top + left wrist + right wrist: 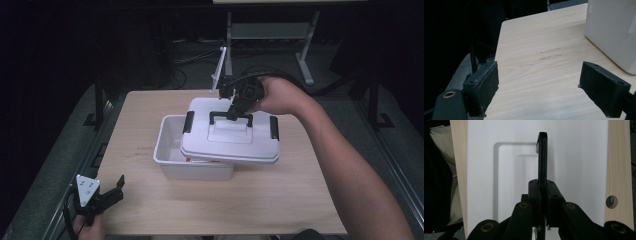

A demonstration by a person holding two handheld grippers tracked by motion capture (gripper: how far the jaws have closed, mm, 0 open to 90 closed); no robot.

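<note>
Lid carried by its handle, half over the bin.
Right claw (239,111) clamps the black handle (542,157) of the white lid (230,132), skewed across the open bin (170,150) mid-tabletop (280,200); next, likely squaring or lifting it. Left claw (539,82) gapes idle at the near left corner.

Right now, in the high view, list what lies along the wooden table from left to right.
Left tongs, open at the table's near left corner → white plastic storage box → white lid with black latches, sitting askew over the box → right tongs, shut on the lid's black handle.
</note>
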